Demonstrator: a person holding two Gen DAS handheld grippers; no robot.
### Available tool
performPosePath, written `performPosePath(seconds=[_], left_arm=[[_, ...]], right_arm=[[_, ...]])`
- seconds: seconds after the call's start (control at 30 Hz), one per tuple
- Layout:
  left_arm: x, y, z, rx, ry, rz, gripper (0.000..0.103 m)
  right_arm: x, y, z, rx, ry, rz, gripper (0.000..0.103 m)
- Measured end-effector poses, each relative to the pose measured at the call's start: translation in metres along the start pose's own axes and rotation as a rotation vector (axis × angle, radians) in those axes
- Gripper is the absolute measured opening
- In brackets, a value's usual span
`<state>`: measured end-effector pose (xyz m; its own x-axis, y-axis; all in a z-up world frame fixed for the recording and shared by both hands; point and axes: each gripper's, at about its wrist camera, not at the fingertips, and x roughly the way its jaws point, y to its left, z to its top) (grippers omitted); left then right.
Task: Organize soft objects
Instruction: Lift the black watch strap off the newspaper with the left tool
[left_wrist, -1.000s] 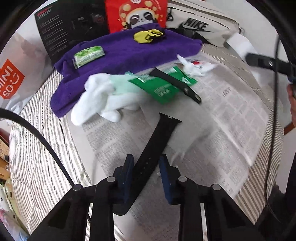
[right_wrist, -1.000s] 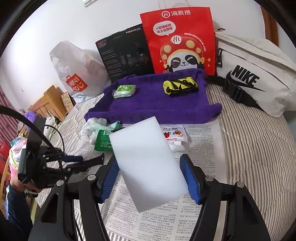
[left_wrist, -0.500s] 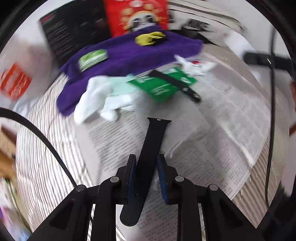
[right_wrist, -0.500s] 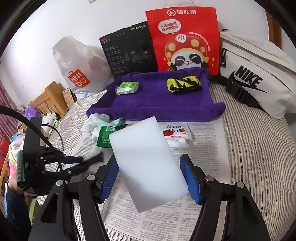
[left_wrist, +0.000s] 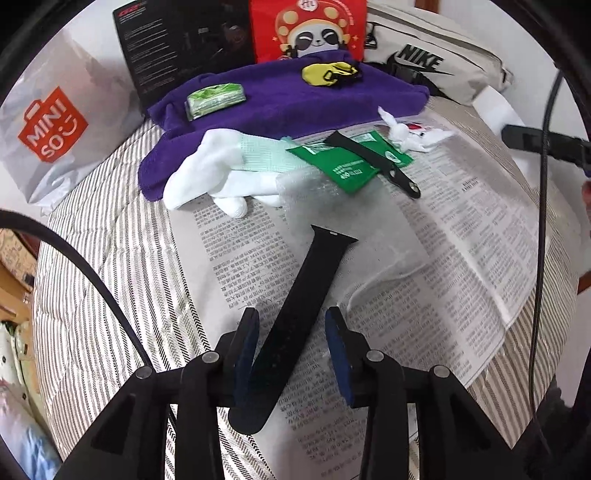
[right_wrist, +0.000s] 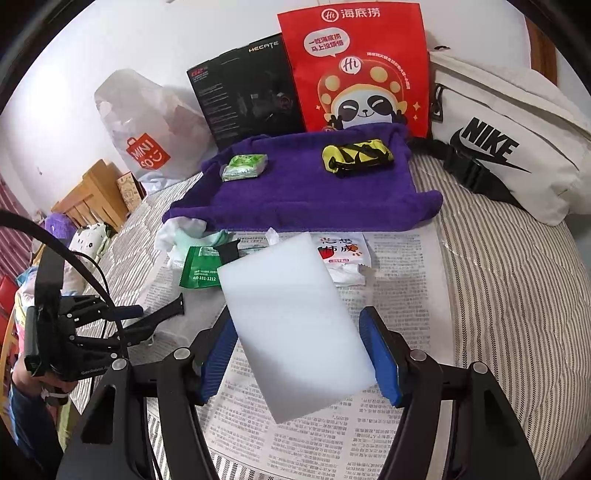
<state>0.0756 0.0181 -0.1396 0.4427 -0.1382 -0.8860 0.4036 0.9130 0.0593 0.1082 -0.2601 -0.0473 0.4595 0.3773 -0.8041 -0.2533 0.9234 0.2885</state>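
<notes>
Two items lie on the purple towel (right_wrist: 314, 199) at upper centre: a green packet (right_wrist: 243, 168) and a yellow pouch (right_wrist: 356, 157). Left gripper (left_wrist: 291, 341) spread around the black watch strap (left_wrist: 295, 314); right gripper (right_wrist: 299, 350) pinching the white sponge (right_wrist: 295, 317); glove (left_wrist: 221, 173), sachets remain on the newspaper (left_wrist: 461, 240)

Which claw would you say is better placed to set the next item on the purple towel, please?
Right. The right claw already grips the white sponge and faces the purple towel squarely. The left claw stands open around the black strap, which it has not gripped.
</notes>
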Motion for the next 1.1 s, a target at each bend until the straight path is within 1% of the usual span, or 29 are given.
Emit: performPosePath(seconds=[0.1, 0.17, 0.2, 0.3, 0.37, 0.4, 0.43, 0.47, 0.53, 0.73, 0.9, 1.0, 1.03, 1.1], left_arm=[[-0.001, -0.003, 0.0, 0.006, -0.003, -0.035, 0.023], [0.0, -0.007, 0.002, 0.022, -0.009, -0.02, 0.023], [0.0, -0.006, 0.004, 0.008, -0.013, -0.02, 0.022], [-0.002, 0.007, 0.01, -0.072, -0.039, -0.027, 0.022], [-0.005, 0.016, 0.011, -0.117, -0.054, -0.051, 0.022], [-0.007, 0.021, 0.011, -0.135, -0.06, -0.056, 0.018], [-0.008, 0.024, 0.012, -0.147, -0.062, -0.056, 0.011], [-0.009, 0.028, 0.011, -0.169, -0.062, -0.064, 0.011], [-0.01, 0.032, 0.009, -0.18, -0.063, -0.087, 0.011], [0.004, 0.031, 0.003, -0.144, -0.021, -0.057, 0.012], [0.011, 0.024, 0.013, -0.101, -0.027, -0.064, 0.015], [0.015, 0.02, 0.019, -0.076, -0.035, -0.054, 0.015], [0.015, 0.018, 0.021, -0.062, -0.034, -0.048, 0.01], [0.014, 0.017, 0.021, -0.06, -0.028, -0.061, 0.007]], right_arm=[[-0.001, 0.001, 0.0, -0.002, -0.002, 0.003, 0.066], [0.0, 0.001, 0.0, 0.001, -0.003, 0.004, 0.066], [0.0, 0.001, 0.0, 0.002, -0.002, 0.004, 0.066], [0.001, 0.004, -0.001, -0.006, 0.003, 0.007, 0.066], [0.0, 0.006, -0.001, -0.013, 0.004, 0.009, 0.066], [-0.001, 0.007, -0.001, -0.016, 0.003, 0.01, 0.066], [-0.002, 0.007, -0.001, -0.017, 0.0, 0.011, 0.066], [-0.003, 0.007, -0.002, -0.017, -0.002, 0.012, 0.066], [-0.003, 0.006, -0.001, -0.015, -0.002, 0.012, 0.066], [-0.001, 0.003, -0.002, -0.006, 0.005, 0.011, 0.066], [0.001, 0.001, -0.003, 0.0, 0.012, 0.013, 0.066], [0.002, 0.002, -0.003, -0.003, 0.015, 0.013, 0.066], [0.002, 0.003, -0.003, -0.006, 0.016, 0.013, 0.066], [0.002, 0.003, -0.004, -0.01, 0.018, 0.01, 0.066]])
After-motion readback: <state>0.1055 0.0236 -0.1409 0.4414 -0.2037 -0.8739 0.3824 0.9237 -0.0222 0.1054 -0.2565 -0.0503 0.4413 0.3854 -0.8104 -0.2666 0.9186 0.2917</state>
